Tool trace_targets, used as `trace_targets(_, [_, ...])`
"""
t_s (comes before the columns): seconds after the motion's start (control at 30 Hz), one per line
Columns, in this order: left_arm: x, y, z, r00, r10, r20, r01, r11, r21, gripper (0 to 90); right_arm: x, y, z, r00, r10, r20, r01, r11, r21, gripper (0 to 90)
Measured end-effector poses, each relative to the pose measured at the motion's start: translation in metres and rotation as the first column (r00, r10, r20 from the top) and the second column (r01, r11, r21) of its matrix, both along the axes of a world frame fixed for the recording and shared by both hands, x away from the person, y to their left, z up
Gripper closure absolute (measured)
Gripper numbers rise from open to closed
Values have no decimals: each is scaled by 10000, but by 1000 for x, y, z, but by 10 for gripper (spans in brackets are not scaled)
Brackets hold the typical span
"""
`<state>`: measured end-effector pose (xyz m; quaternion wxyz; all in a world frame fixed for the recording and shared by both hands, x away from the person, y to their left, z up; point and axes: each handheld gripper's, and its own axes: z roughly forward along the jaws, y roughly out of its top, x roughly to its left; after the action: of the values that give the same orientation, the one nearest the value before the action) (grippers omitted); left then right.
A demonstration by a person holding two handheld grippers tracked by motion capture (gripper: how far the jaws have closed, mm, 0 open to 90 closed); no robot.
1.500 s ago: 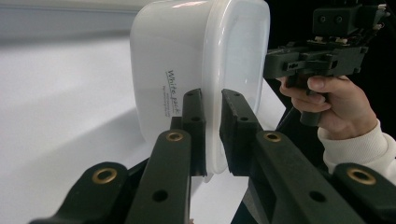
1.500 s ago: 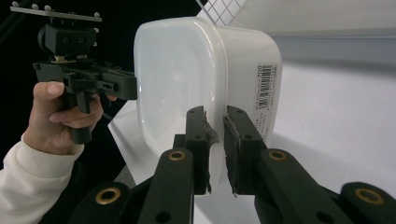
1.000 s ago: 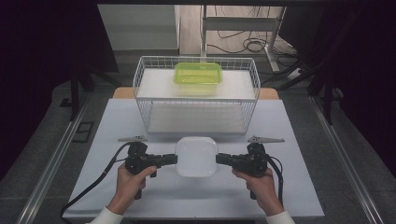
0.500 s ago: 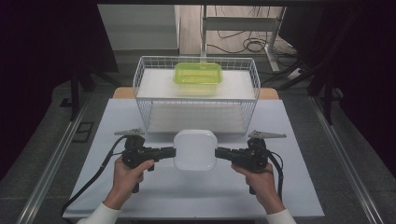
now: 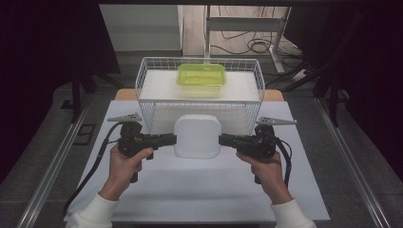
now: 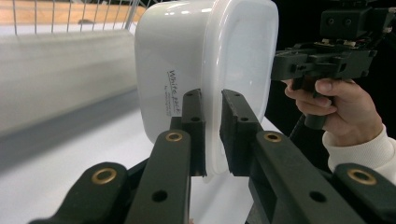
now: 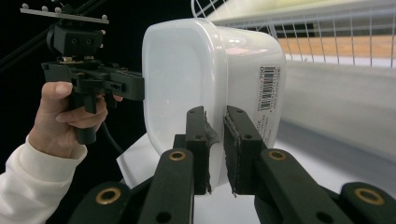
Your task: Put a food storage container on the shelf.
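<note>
The left gripper (image 5: 173, 139) and right gripper (image 5: 221, 139) each clamp a rim of the white lidded container (image 5: 196, 135), holding it above the surface (image 5: 199, 190).

Box (image 5: 196, 135) hung above table (image 5: 190, 190), between left gripper (image 5: 168, 139) and right gripper (image 5: 224, 139); each clamped an opposite rim; basket (image 5: 142, 90) stood behind box, at table's far edge; container (image 5: 201, 76) sat in basket, toward its back; hands lay nearer the table's front edge.
</note>
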<state>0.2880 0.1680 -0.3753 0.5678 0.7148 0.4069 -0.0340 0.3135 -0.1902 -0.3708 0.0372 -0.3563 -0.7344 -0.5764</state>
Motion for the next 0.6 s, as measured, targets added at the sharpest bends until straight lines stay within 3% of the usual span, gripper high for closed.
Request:
trace_targets(0.4, [22, 1, 35, 9985, 34, 546, -19, 9996, -275, 807, 15, 0, 36, 9981, -119, 599, 103, 9996, 278, 800])
trace_targets(0.6, [36, -1, 53, 9961, 89, 872, -79, 9999, -113, 807, 30, -1, 51, 9971, -207, 738, 184, 9993, 318, 801])
